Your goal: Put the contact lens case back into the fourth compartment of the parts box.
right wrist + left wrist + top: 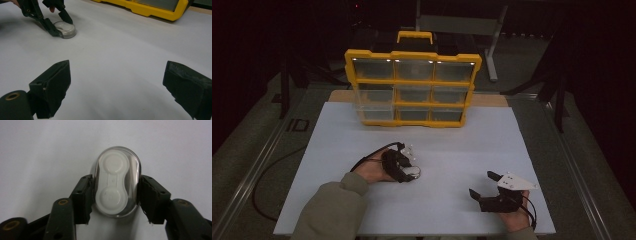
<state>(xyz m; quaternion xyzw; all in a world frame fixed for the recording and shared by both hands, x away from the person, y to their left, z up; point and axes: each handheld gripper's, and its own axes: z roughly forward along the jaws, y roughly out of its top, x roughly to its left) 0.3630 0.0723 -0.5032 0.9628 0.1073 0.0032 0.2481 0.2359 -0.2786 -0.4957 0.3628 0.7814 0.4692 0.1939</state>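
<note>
A clear oval case (117, 182) with a white two-cup contact lens holder inside lies on the white table top. My left gripper (115, 198) points down at it, and both black pads press on its long sides, so it is shut on the case. In the high view the same case (413, 172) sits at the tip of the left gripper (404, 169), left of the table's middle. From the right gripper view the case (65, 29) lies far off at upper left. My right gripper (116, 85) rests near the table's front right with its jaws wide apart and nothing between them.
A yellow organiser box (412, 87) with clear-lidded compartments stands tilted up at the back of the white board (452, 150). Cables trail from both grippers. Dark floor and metal frame legs surround the table.
</note>
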